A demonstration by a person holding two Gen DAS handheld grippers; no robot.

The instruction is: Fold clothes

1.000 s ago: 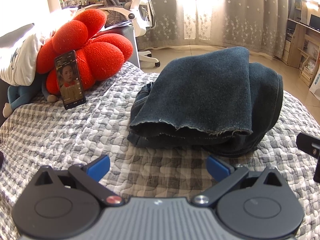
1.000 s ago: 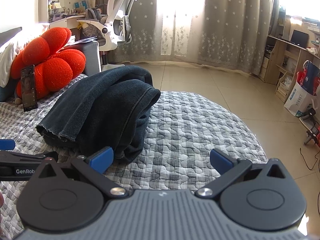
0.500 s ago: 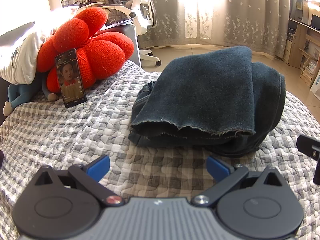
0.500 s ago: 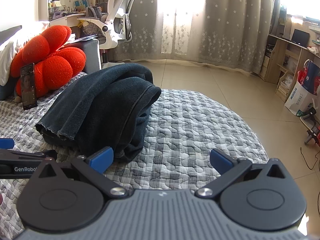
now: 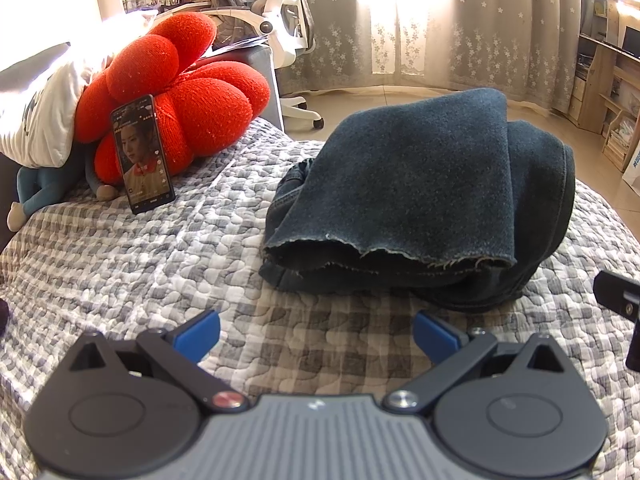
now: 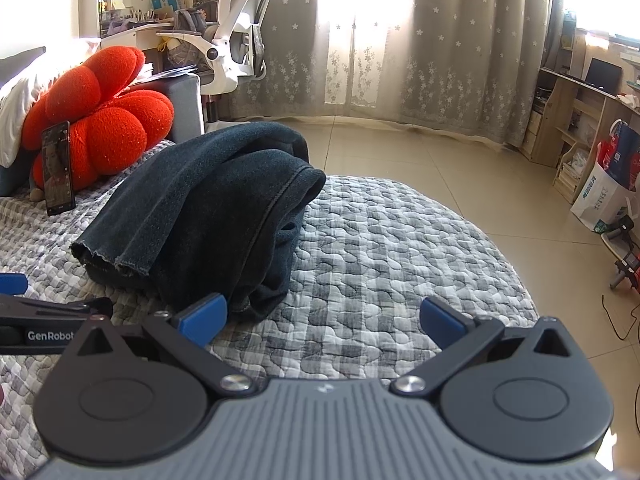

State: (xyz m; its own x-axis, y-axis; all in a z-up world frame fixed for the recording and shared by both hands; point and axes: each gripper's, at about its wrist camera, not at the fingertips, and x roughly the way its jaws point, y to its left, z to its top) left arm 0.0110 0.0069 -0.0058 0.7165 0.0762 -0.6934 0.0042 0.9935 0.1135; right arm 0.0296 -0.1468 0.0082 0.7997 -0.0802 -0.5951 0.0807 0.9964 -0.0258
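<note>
A pair of dark blue jeans (image 5: 424, 192) lies folded in a thick bundle on the grey checked quilt (image 5: 160, 248), frayed hem facing me. In the right wrist view the same jeans (image 6: 208, 216) sit left of centre. My left gripper (image 5: 316, 334) hovers open over the quilt just short of the hem, nothing between its blue pads. My right gripper (image 6: 322, 320) is open too, its left pad close to the bundle's near corner, with nothing held. The left gripper's body (image 6: 40, 326) shows at the left edge of the right wrist view.
A red flower-shaped cushion (image 5: 176, 92) with a phone (image 5: 142, 154) propped against it stands at the back left, beside a white pillow (image 5: 40, 120). Beyond the bed are an office chair (image 6: 236, 40), curtains and wooden shelves (image 6: 576, 120). The bed edge curves off to the right.
Both grippers have drifted back slightly from the jeans; the bundle itself has not moved and both grippers stay open.
</note>
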